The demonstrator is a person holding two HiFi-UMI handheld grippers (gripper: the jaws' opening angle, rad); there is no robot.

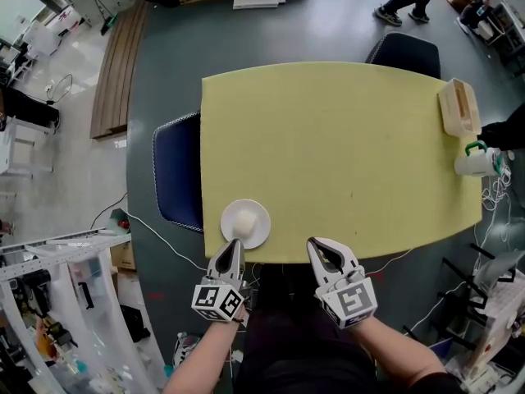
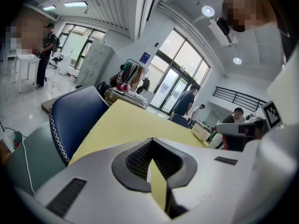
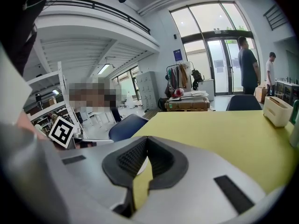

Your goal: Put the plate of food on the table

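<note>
A white plate with a pale round bun on it rests on the near left corner of the yellow table. My left gripper hovers at the plate's near rim with its jaws together. In the left gripper view the left gripper shows only a thin slit of yellow table, and the plate is hidden. My right gripper is at the table's near edge, to the right of the plate and clear of it. The right gripper has its jaws together and empty; a white sliver shows through the slit.
A dark blue chair stands at the table's left side and another chair at the far end. A cream box and a white jug with a green handle sit at the right edge. Cables hang below the near edge.
</note>
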